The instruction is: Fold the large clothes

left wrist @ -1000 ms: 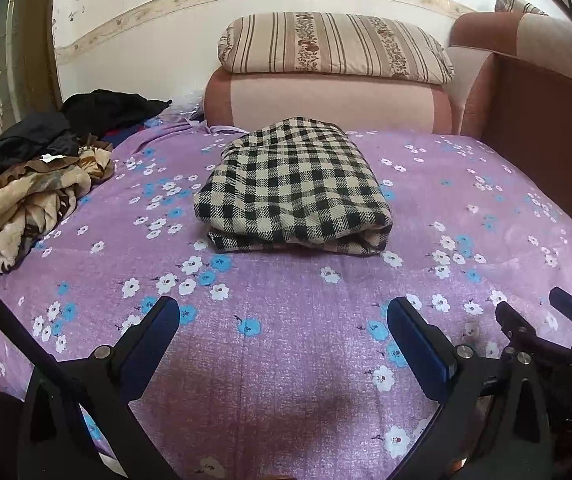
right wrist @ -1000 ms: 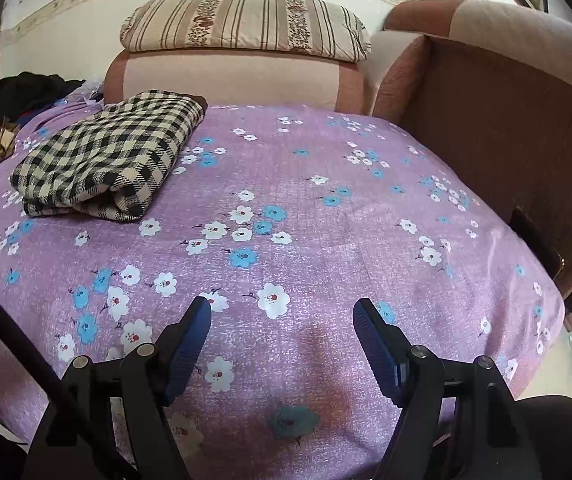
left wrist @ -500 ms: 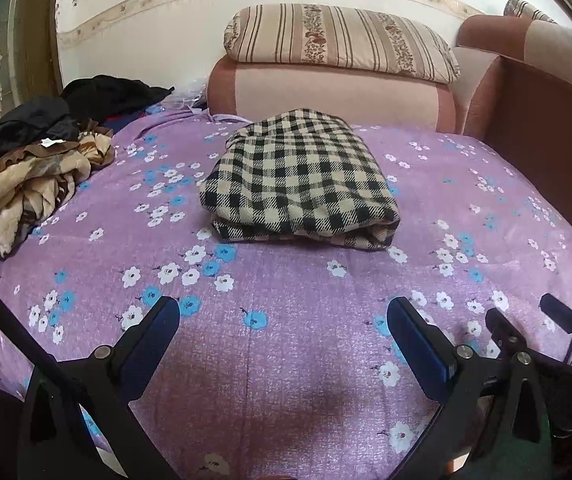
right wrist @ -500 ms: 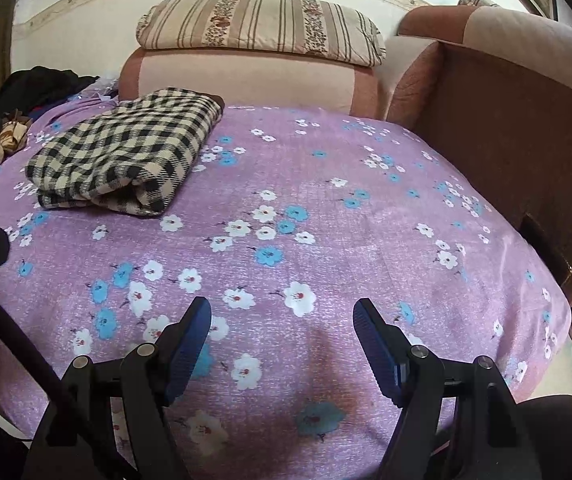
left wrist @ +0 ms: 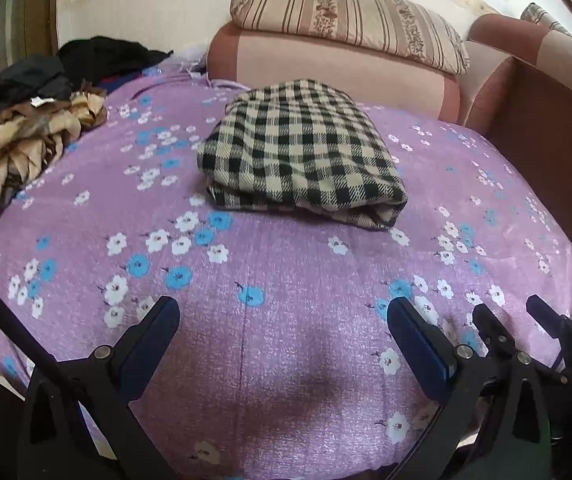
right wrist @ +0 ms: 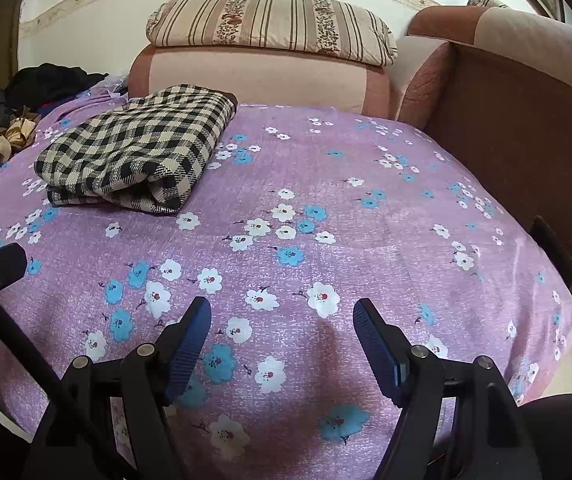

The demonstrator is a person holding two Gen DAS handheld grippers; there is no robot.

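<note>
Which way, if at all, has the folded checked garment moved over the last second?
No. The checked garment keeps its place: its near left corner sits just behind the same flower cluster on the purple sheet; only the camera shifted.

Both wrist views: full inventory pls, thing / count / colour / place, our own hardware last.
folded checked garment: 1, black and cream, lying on the bed's middle, toward the far side
crumpled clothes pile: 1 heap, tan-brown pieces with black ones behind, at the bed's left edge
floral bedspread: 1, purple with white and blue flowers, covering the bed
striped pillow: 1, beige with brown stripes, on top of the pink cushion
pink cushion: 1, pink with a paler band, at the head of the bed
headboard panel: 1, brown, along the bed's right side
left tool: 1, black with blue pads, open, empty, above the near bedspread
right tool: 1, black with blue pads, open, empty, above the near bedspread
</note>
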